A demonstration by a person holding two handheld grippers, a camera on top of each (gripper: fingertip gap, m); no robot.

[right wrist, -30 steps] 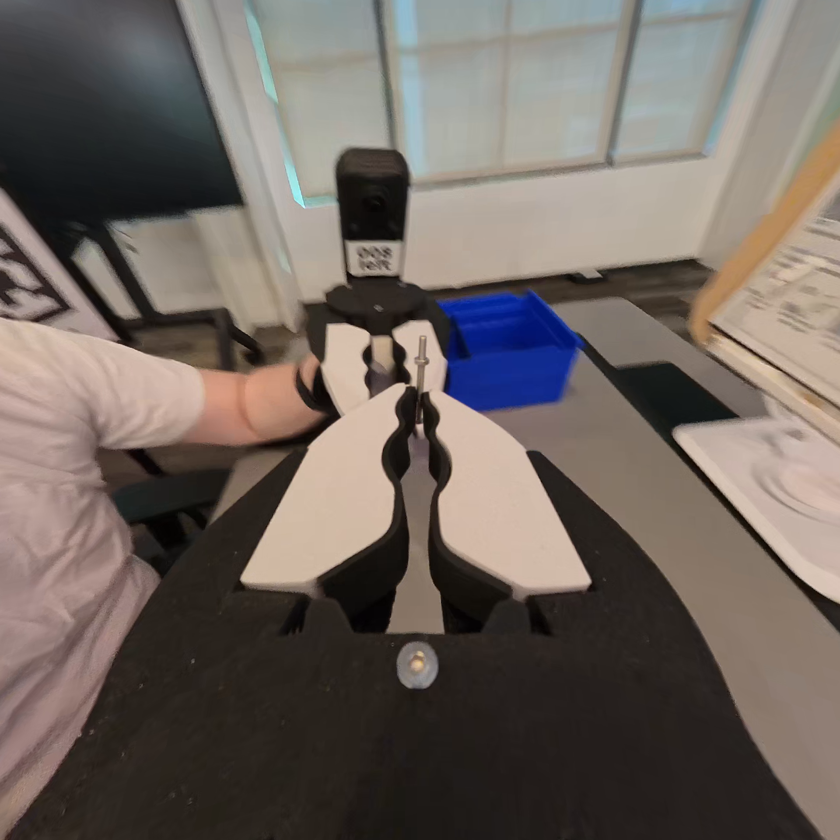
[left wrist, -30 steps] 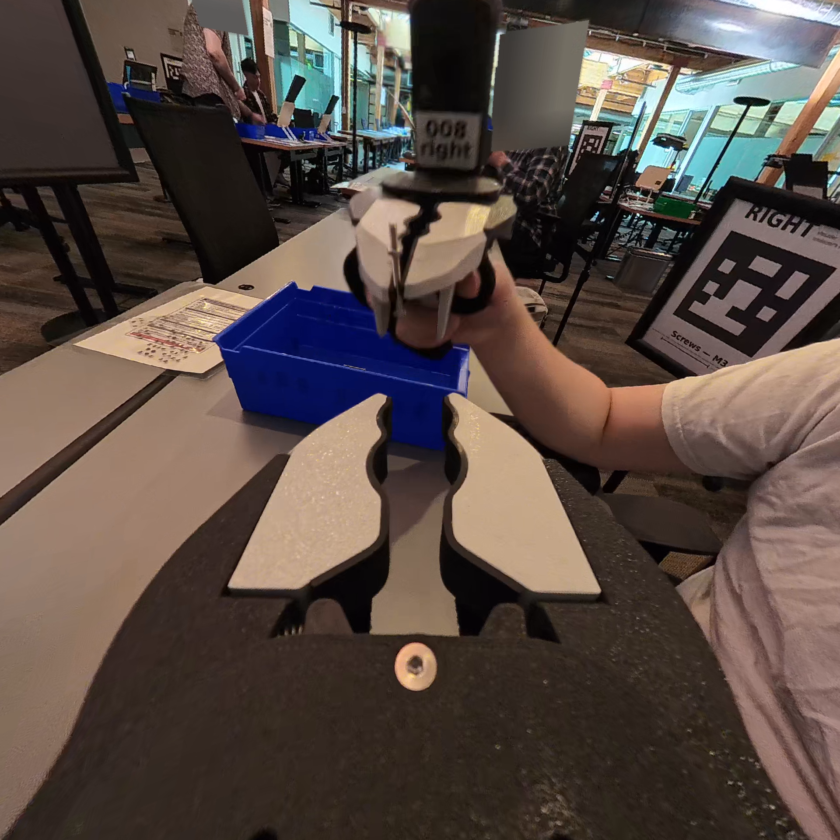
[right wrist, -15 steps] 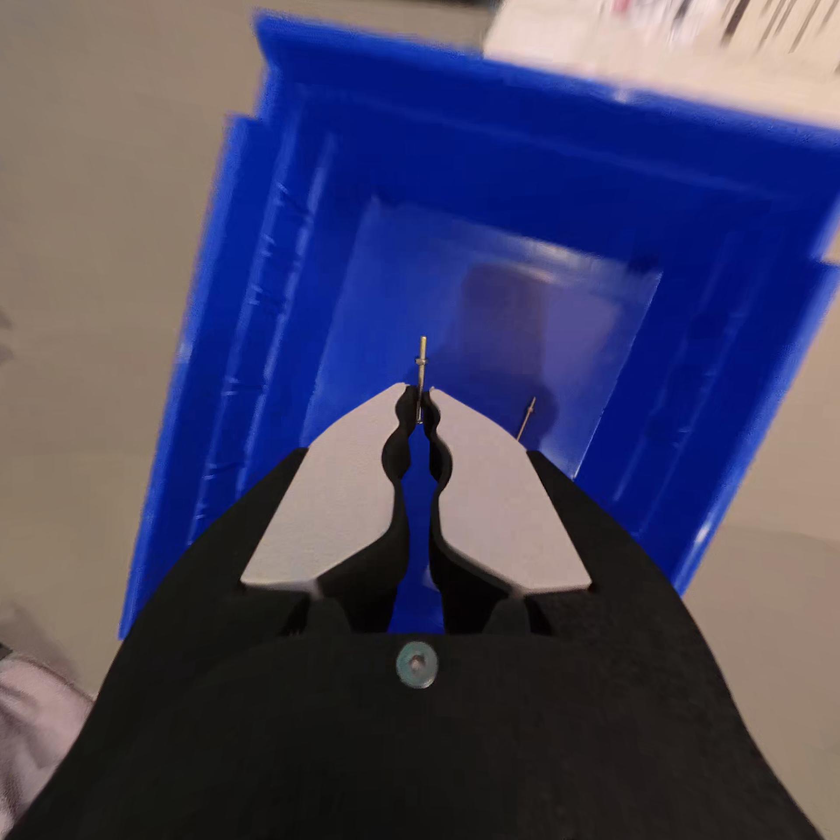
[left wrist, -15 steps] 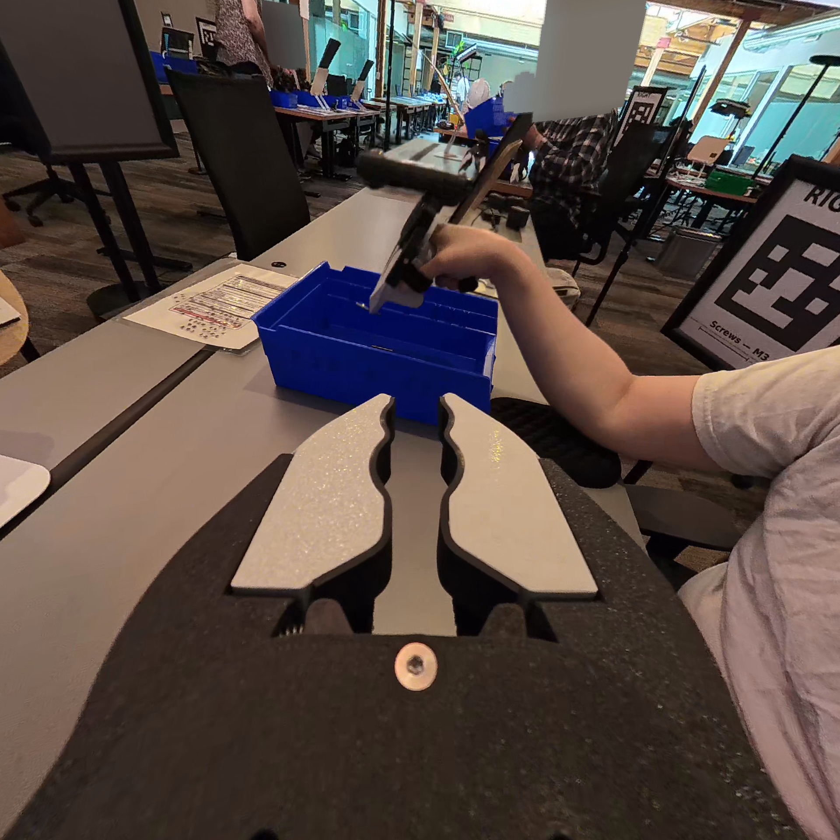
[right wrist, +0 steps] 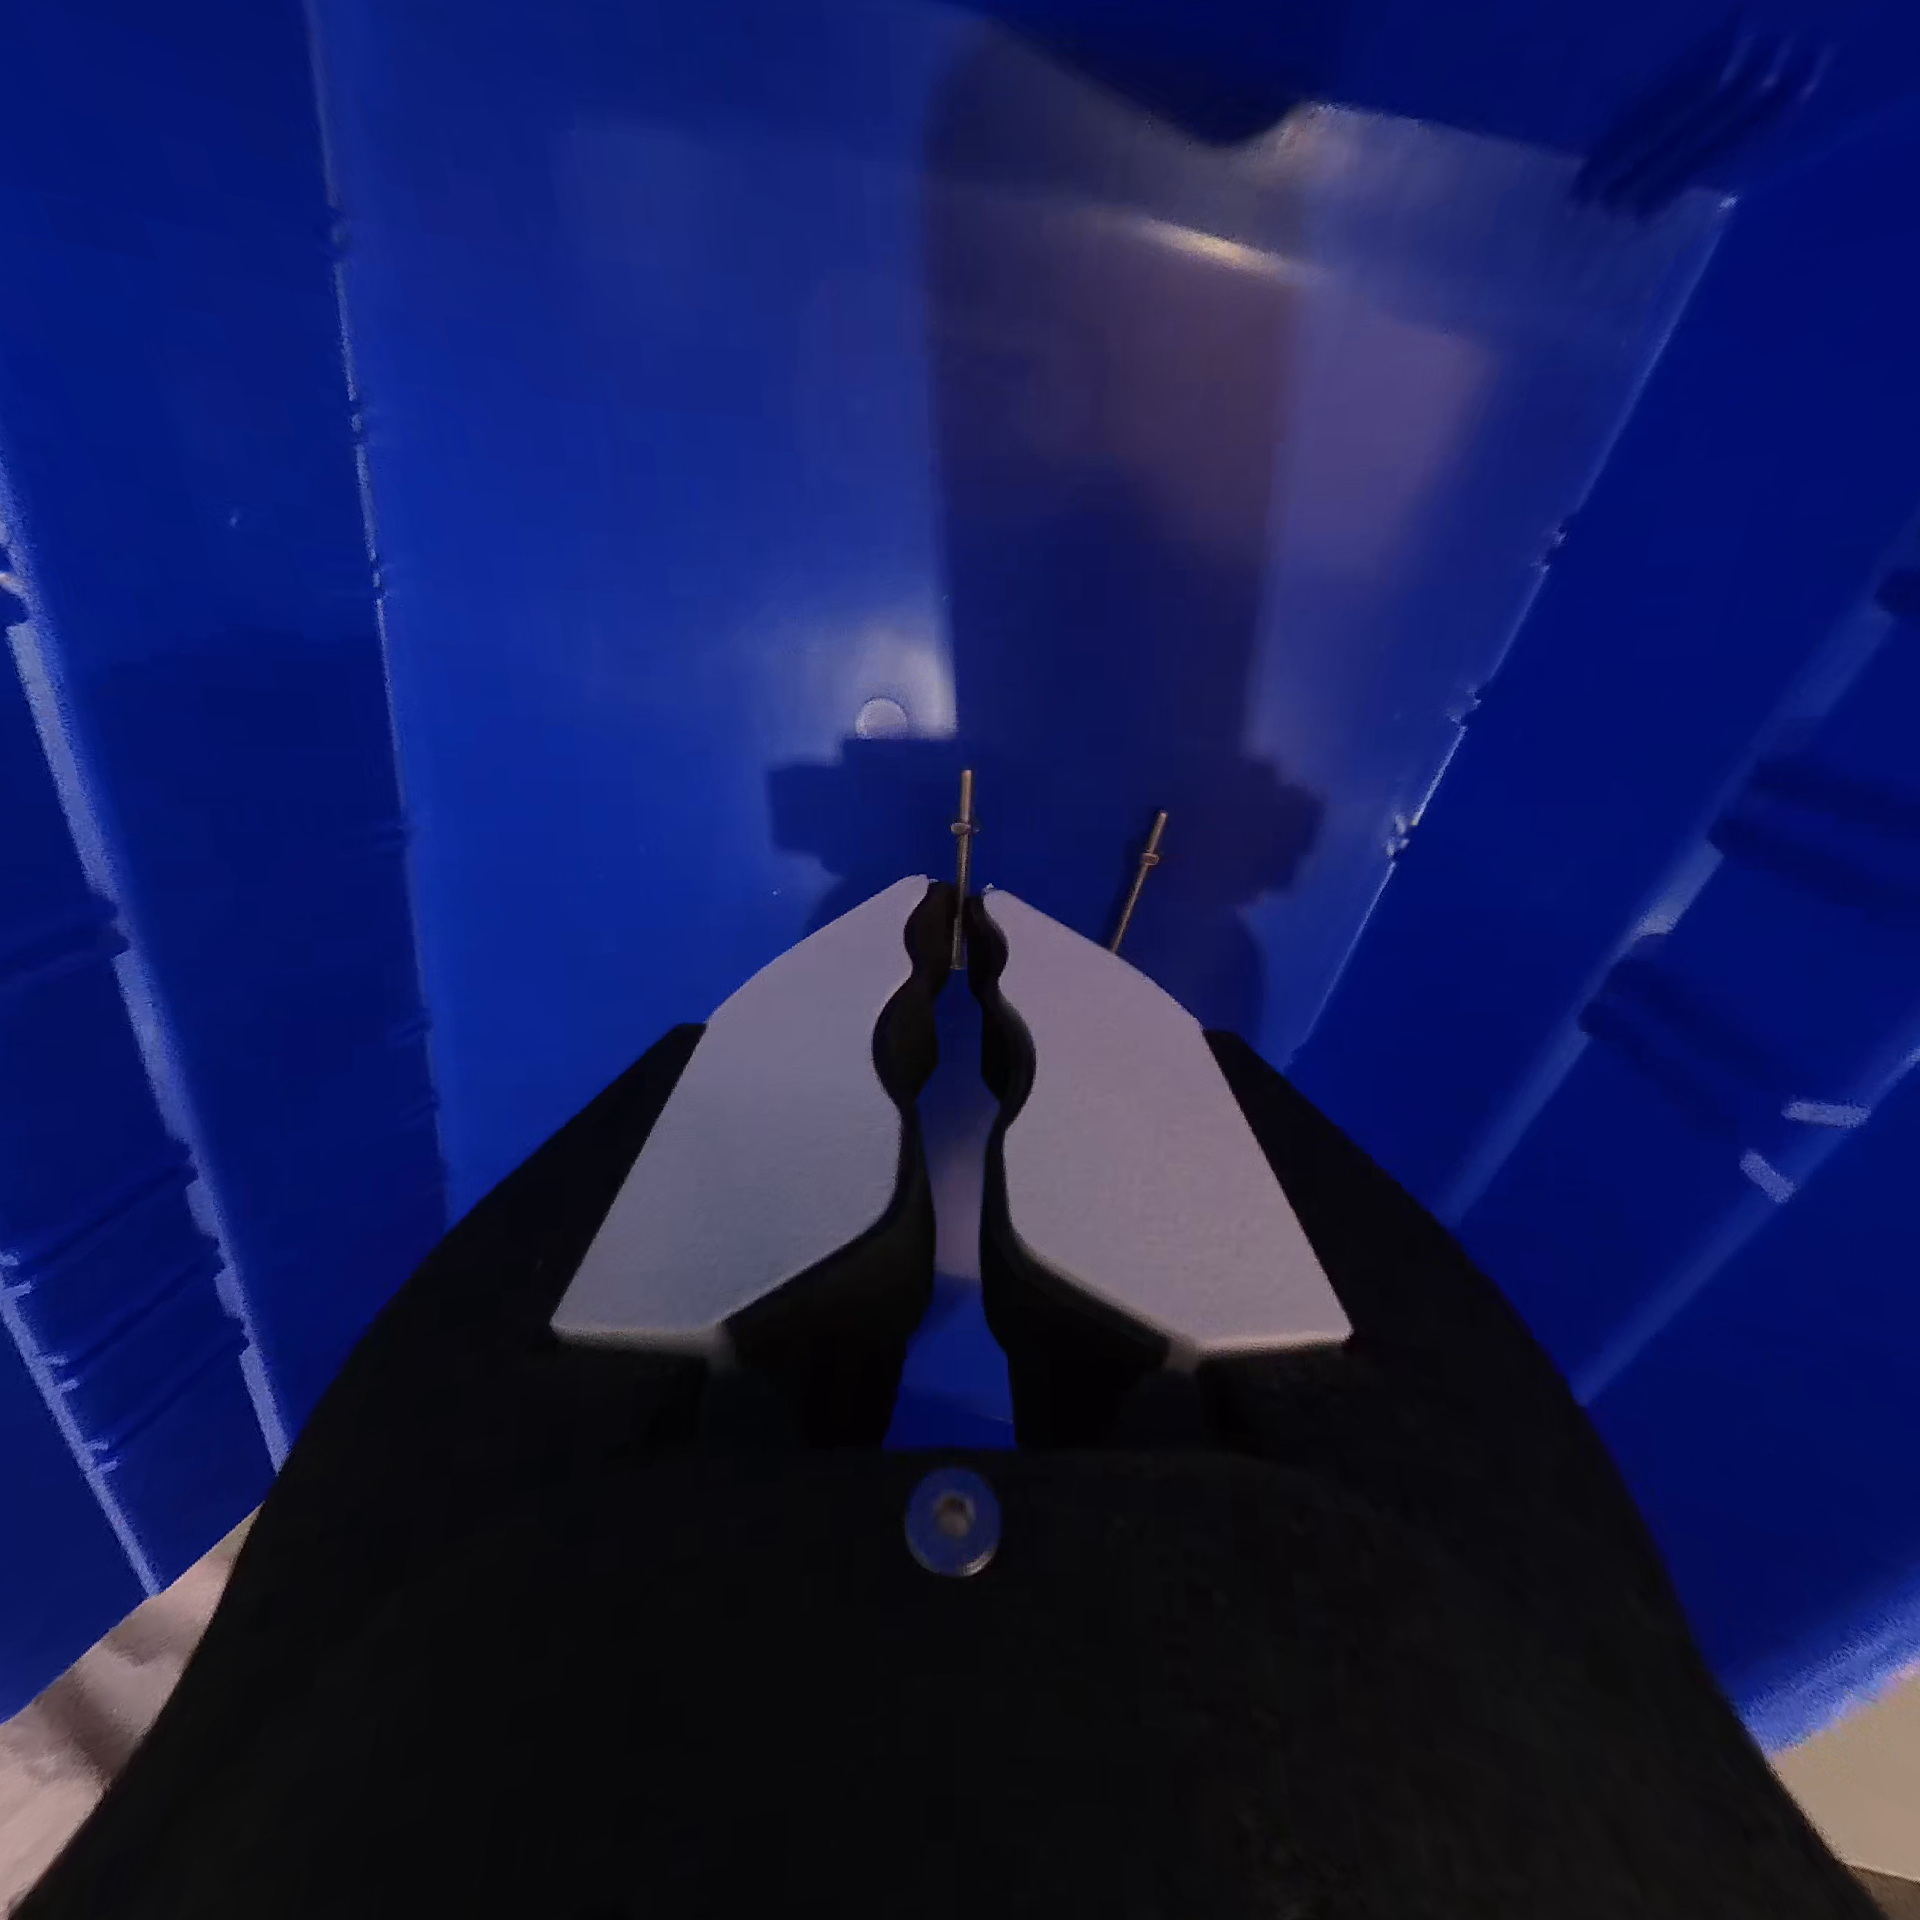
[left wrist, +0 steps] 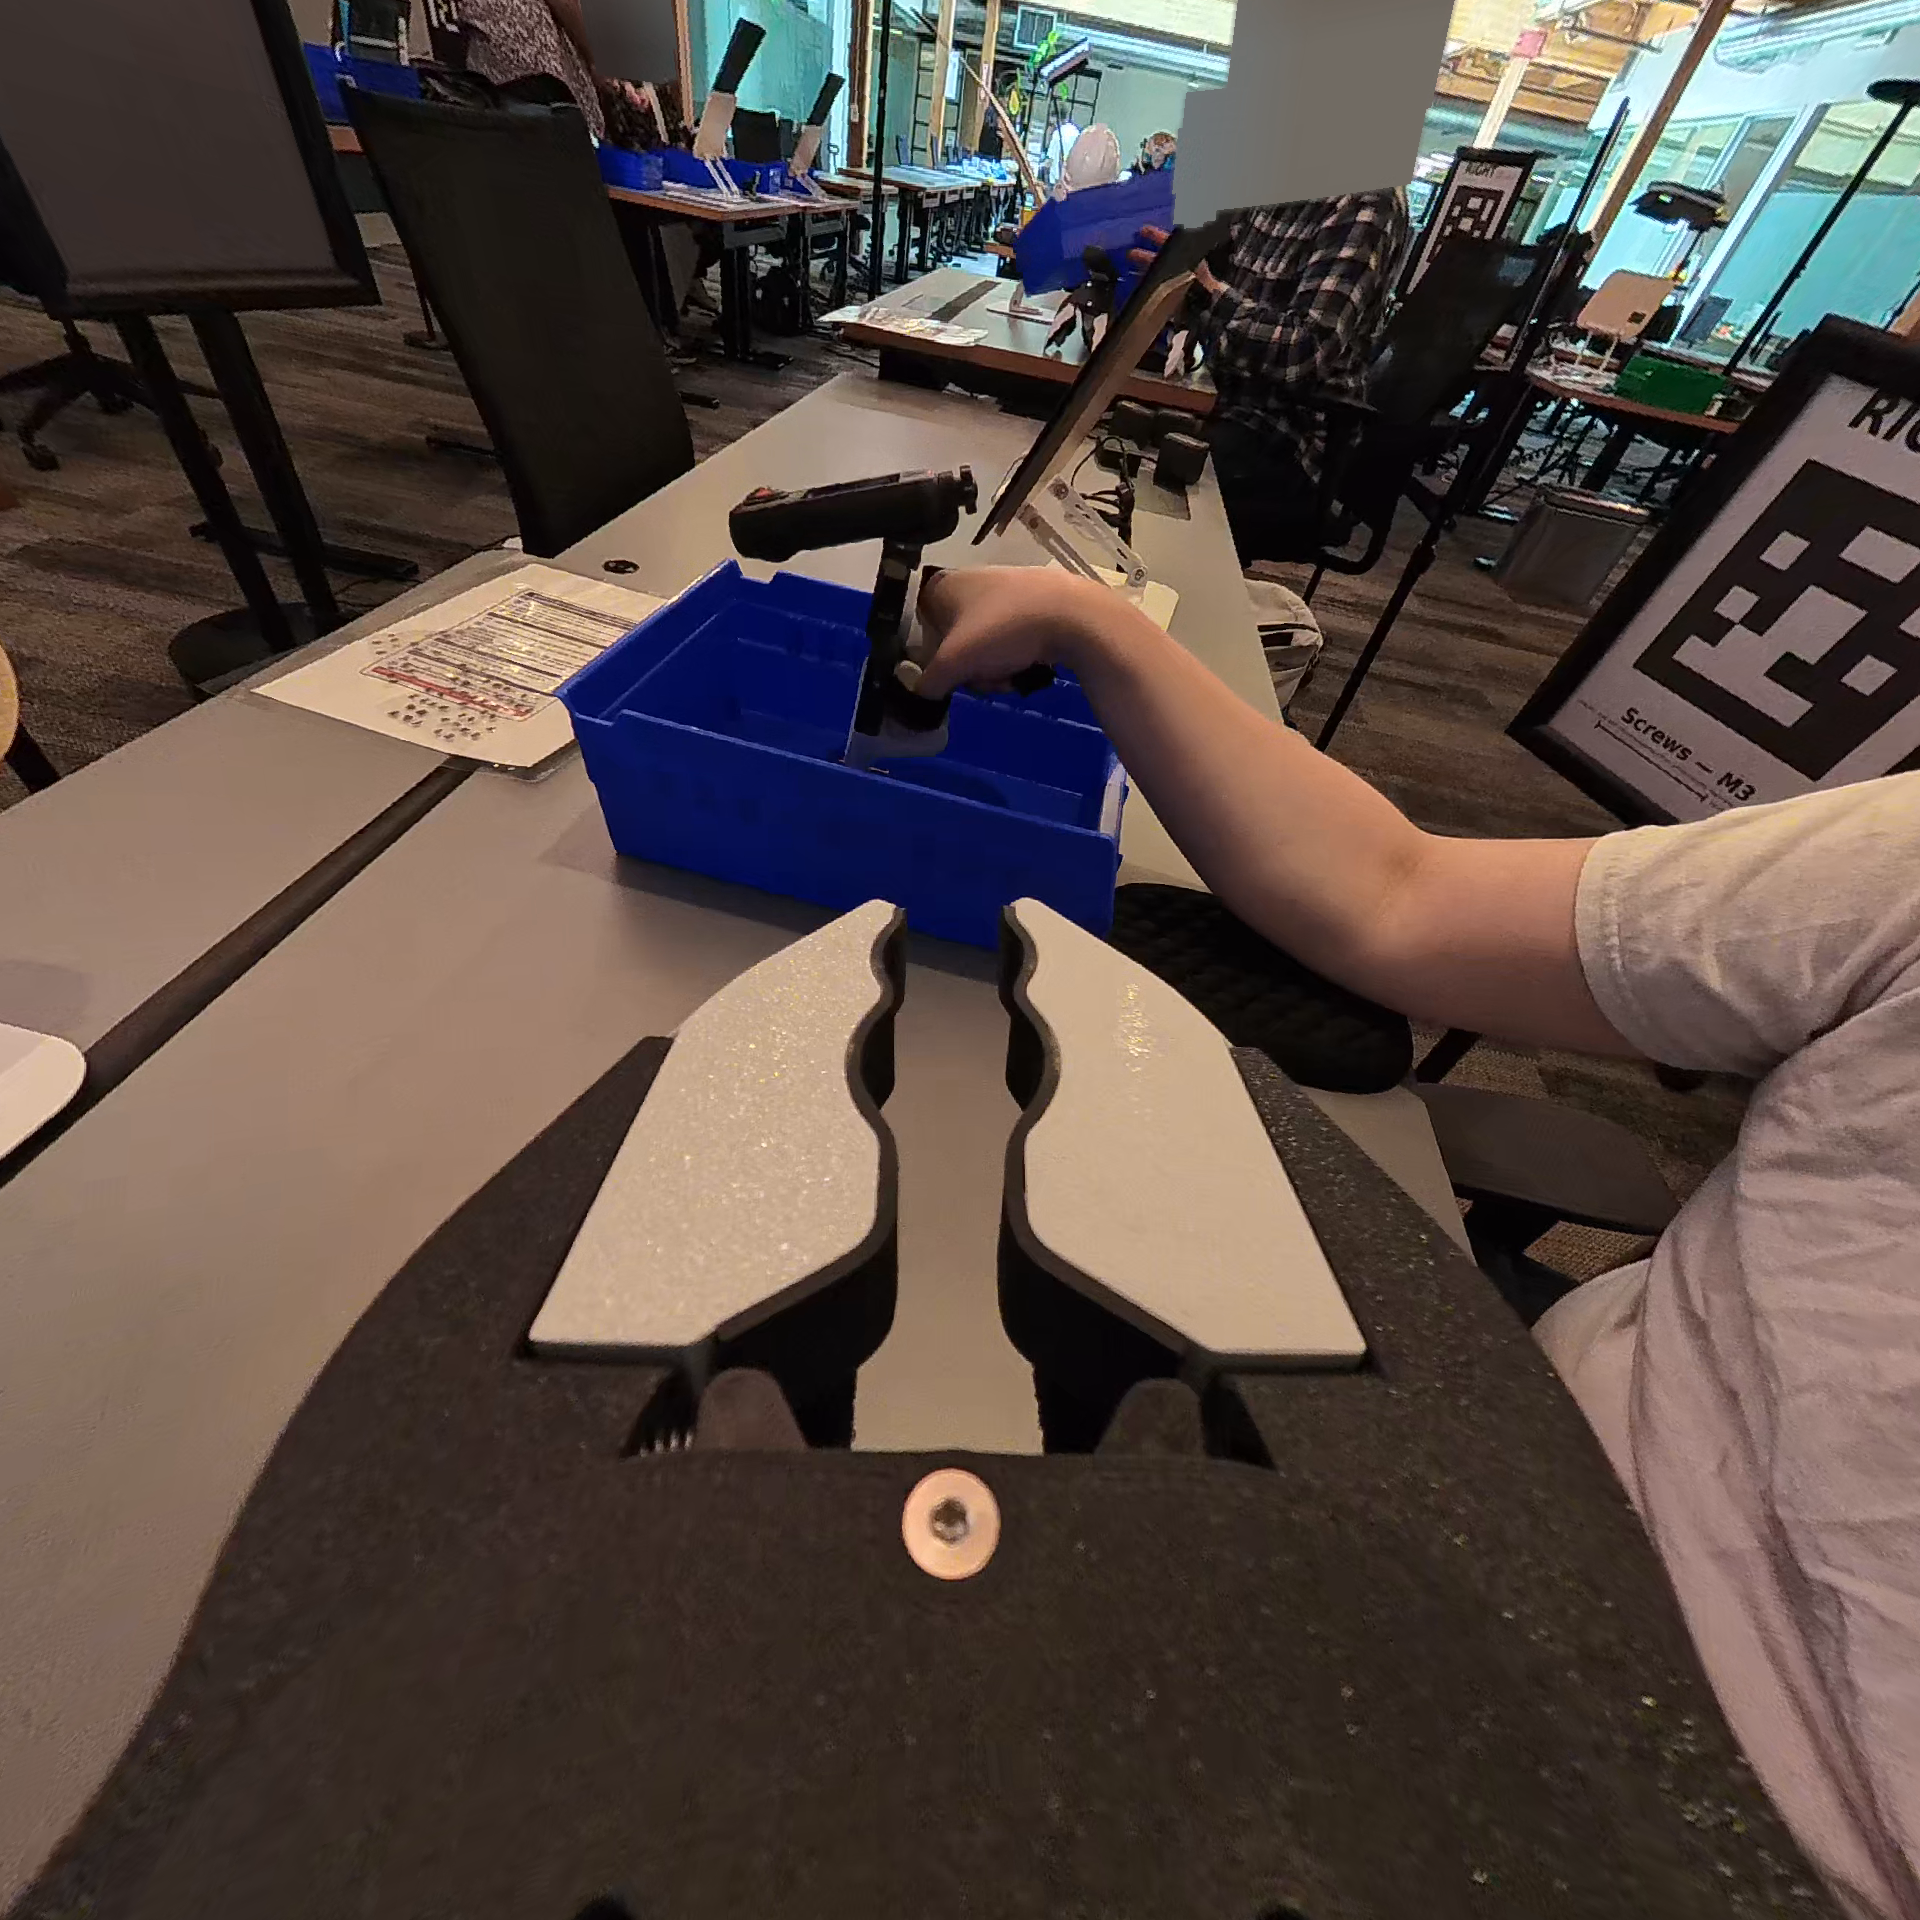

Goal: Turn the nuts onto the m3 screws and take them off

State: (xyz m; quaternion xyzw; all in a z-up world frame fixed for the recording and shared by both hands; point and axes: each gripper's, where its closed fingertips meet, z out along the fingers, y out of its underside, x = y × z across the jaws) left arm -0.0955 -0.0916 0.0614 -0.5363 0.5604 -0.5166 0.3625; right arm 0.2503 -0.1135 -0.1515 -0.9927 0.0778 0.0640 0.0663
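My right gripper (right wrist: 958, 891) is shut on a thin M3 screw (right wrist: 963, 831) with a small nut (right wrist: 963, 828) threaded on its shank. It points down inside the blue bin (right wrist: 520, 520), close to the floor. A second screw with a nut (right wrist: 1141, 878) shows just right of the tips. In the left wrist view the right gripper (left wrist: 891, 743) reaches into the blue bin (left wrist: 831, 842). My left gripper (left wrist: 951, 920) is open and empty over the grey table (left wrist: 364, 1039), short of the bin's near wall.
A laminated sheet (left wrist: 468, 665) lies left of the bin. A white tray corner (left wrist: 26, 1081) is at the far left. A framed marker sign (left wrist: 1766, 613) stands right. A tablet on a stand (left wrist: 1091, 416) is behind the bin. Chairs and people fill the background. The grippers' ends are close to 40 centimetres from one another.
My right gripper has swung from upright in the air down into the blue bin, carrying the screw and nut, and now sits near the floor. My left gripper has hardly moved.
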